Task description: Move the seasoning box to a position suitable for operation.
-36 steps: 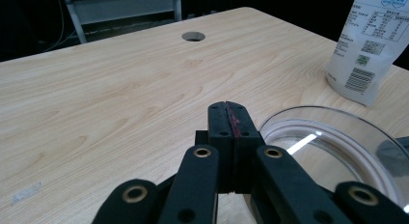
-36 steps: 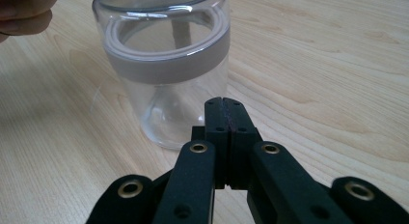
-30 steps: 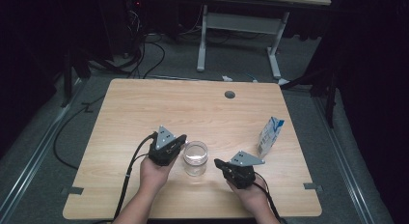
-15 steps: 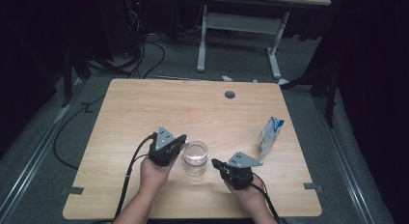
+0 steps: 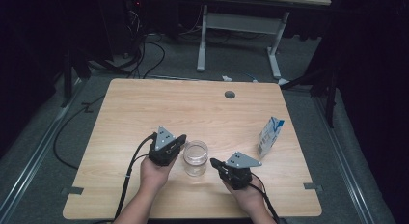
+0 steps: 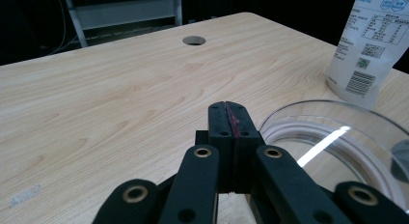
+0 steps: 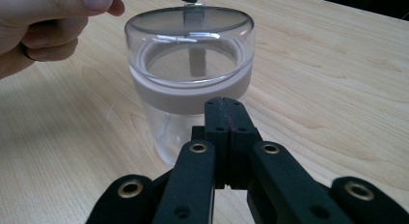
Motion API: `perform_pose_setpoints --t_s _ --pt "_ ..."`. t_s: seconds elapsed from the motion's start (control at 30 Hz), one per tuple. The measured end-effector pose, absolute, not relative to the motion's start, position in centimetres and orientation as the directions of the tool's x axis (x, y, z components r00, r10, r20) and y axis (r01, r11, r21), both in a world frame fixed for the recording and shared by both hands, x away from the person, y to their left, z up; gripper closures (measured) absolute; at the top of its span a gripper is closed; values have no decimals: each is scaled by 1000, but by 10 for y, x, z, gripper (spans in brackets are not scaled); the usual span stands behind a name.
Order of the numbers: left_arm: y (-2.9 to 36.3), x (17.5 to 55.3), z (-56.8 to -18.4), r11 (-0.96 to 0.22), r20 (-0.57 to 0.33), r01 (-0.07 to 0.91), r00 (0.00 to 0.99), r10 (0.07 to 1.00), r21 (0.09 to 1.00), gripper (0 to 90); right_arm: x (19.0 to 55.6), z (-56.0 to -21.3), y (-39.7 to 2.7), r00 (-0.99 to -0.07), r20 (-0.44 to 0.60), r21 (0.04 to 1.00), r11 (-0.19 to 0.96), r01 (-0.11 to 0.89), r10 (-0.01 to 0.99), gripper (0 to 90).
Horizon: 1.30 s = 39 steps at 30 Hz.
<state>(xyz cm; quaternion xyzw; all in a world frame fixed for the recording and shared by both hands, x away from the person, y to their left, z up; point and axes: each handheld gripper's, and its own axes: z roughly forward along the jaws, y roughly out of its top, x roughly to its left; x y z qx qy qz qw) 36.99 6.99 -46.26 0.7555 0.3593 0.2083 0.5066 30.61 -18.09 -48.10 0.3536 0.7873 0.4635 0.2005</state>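
Observation:
A clear jar (image 5: pixel 196 157) with a transparent lid and a pale band under it stands upright on the wooden table (image 5: pixel 144 113), near the front edge. My left gripper (image 5: pixel 180 141) sits just left of the jar, jaws pressed together and holding nothing; the jar's lid (image 6: pixel 337 142) lies just right of those jaws (image 6: pixel 229 119). My right gripper (image 5: pixel 213 162) is close on the jar's right, also shut and empty. Its jaws (image 7: pixel 224 113) point at the jar (image 7: pixel 190 79) from a short gap away. A hand (image 7: pixel 43 26) appears beyond the jar.
A white and blue carton (image 5: pixel 269 137) stands upright at the table's right side, also visible as a carton (image 6: pixel 369 45) past the jar. A round cable hole (image 5: pixel 229 94) lies near the far edge. Cables trail off the front left edge.
The right gripper has shifted slightly left, closer to the jar. The left gripper and the jar have stayed put.

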Motion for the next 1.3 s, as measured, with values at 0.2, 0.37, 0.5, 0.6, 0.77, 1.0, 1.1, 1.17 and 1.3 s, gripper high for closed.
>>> perform_pose_setpoints --t_s 0.2,0.37,0.5,0.6,0.77,1.0,1.1,1.17,1.3 --pt "70 370 -463 -226 -54 336 654 755 914 900 305 -479 -177 -671 5 877 319 358 741 898" --pt "71 371 -463 -221 -59 337 654 754 915 900 305 -476 -175 -674 1 884 315 346 739 896" --pt "71 371 -464 -220 -60 337 655 753 915 900 305 -476 -173 -678 -1 884 317 342 735 893" --pt "71 371 -464 -218 -63 338 655 753 915 900 305 -475 -171 -679 0 886 315 341 734 892" --pt "72 371 -464 -214 -64 338 653 754 916 900 305 -474 -169 -682 -3 888 316 335 731 891" --pt "74 370 -463 -212 -68 338 655 753 917 900 305 -471 -166 -689 -7 894 314 321 725 897" --pt "82 361 -457 -189 -71 317 654 753 929 900 304 -470 -166 -690 -7 894 314 321 724 899" --pt "89 355 -457 -175 -83 317 656 751 932 900 304 -470 -165 -692 -11 894 317 316 722 899" --pt "97 344 -464 -160 -101 325 657 747 932 900 303 -469 -166 -691 -9 897 312 315 723 899"
